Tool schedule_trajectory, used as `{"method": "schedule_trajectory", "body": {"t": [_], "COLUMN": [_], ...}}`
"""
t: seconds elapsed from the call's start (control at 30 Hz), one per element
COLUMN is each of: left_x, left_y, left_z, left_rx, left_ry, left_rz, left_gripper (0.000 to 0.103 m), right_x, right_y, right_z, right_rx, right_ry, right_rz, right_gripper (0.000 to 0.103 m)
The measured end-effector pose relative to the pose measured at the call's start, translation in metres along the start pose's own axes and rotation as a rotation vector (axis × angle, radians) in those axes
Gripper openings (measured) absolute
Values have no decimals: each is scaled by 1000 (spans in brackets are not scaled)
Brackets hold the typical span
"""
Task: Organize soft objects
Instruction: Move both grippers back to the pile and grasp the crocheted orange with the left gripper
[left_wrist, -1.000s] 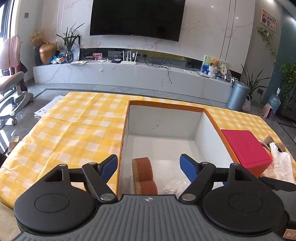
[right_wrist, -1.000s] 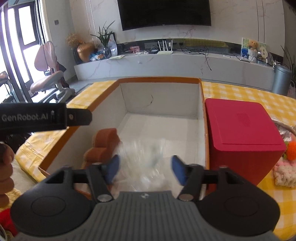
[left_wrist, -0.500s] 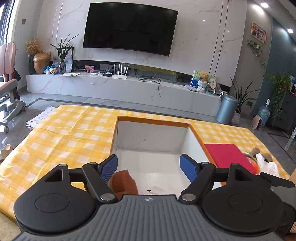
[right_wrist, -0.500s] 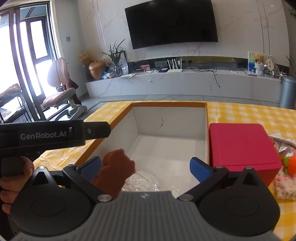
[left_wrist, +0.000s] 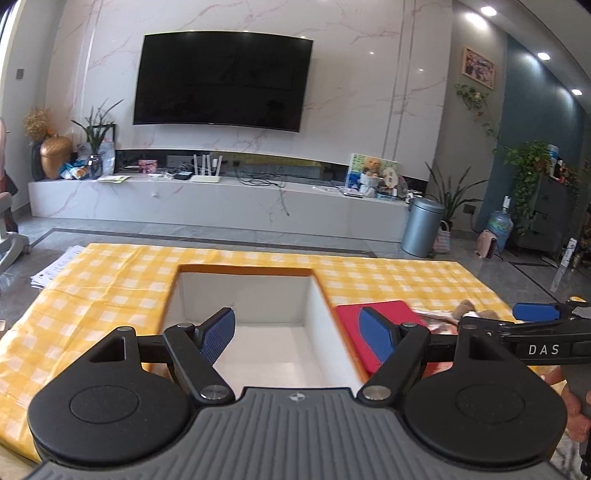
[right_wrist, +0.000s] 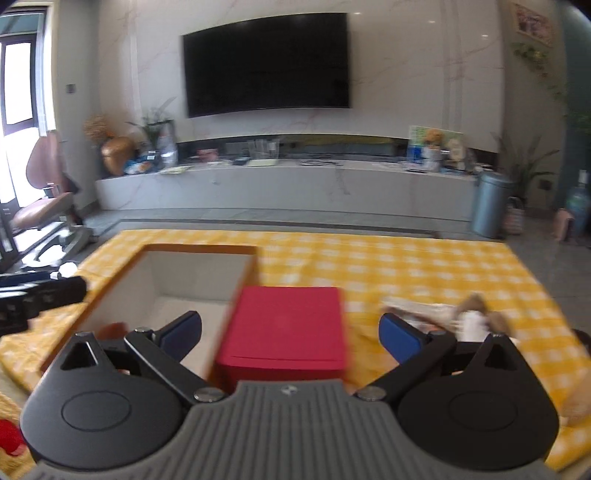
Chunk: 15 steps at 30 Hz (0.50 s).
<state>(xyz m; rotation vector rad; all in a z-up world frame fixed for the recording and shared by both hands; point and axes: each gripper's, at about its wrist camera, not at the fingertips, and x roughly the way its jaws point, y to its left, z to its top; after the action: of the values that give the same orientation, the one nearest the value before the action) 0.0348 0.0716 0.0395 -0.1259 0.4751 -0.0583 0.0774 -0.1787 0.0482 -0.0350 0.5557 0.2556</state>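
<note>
Marble wall, big dark TV, and low in both views a yellow checked cloth carrying the white bin with its orange rim. Both grippers are up and back from that bin now: a second ago they were nosed down into it, the right one with its jaws narrow around a clear plastic bag; that bag is left inside, out of sight below the frame edge. One soft thing delivered, I'd say.

Right gripper has its jaws spread as wide as they go, nothing between them, looking over the red box at centre frame. Left gripper is wide too and empty, over the bin's near end. A sliver of the orange sponge shows at lower left of the right view, inside the bin.

Next soft things wait at right of the red box: a blurred pile of pale and brown bits on the cloth. The right gripper looks best placed for it.

Writing: "DAS" in white on the right gripper's black arm, at the left view's right edge. Nothing else is legible.
</note>
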Motion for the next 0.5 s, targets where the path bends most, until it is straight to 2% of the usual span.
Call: {"method": "schedule_trajectory", "body": {"t": [0.23, 0.3, 0.4, 0.5], "left_x": [17, 25, 41, 57], "left_y": [-64, -85, -118, -151], "left_z": [-3, -7, -16, -26], "left_rx": [42, 56, 83, 116], "left_ry": [68, 99, 170, 212], "left_rz": [-119, -148, -197, -231], "left_gripper": [90, 90, 90, 90], "right_x": [-16, -13, -5, 4], "right_y": [-91, -113, -133, -153], "right_z": [-15, -19, -18, -8], "right_rx": [93, 149, 189, 220], "right_ry": [61, 99, 136, 157], "right_rz": [-232, -259, -234, -253], "right_gripper": [100, 100, 100, 100]}}
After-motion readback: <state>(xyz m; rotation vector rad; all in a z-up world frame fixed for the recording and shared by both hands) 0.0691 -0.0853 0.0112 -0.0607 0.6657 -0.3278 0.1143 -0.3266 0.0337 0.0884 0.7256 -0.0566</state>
